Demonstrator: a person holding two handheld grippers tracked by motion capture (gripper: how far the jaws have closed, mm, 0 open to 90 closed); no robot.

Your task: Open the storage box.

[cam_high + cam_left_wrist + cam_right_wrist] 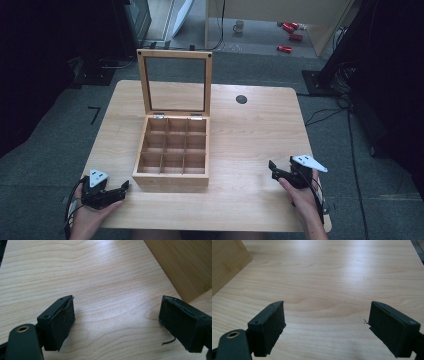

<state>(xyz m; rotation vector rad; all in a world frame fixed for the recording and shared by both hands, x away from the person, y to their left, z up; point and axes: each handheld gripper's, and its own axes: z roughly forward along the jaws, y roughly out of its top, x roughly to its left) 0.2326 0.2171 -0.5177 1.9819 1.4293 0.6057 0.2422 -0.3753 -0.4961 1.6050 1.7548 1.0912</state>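
A wooden box (171,172) divided into several small empty compartments stands on the table's middle, its glass-paned lid (175,82) raised upright at the back. My left gripper (122,189) rests open at the front left, just left of the box's front corner; the box wall (185,267) rises at the upper right of the left gripper view, beyond the open left gripper (117,322). My right gripper (274,167) is open at the front right, well apart from the box. In the right gripper view the right gripper (327,325) spans bare table, with the box corner (227,262) at upper left.
The light wooden table (250,135) has a round black grommet (241,99) at the back right. Grey carpet surrounds it, with cables on the floor at right and red cans (284,48) and a mug (239,26) far behind.
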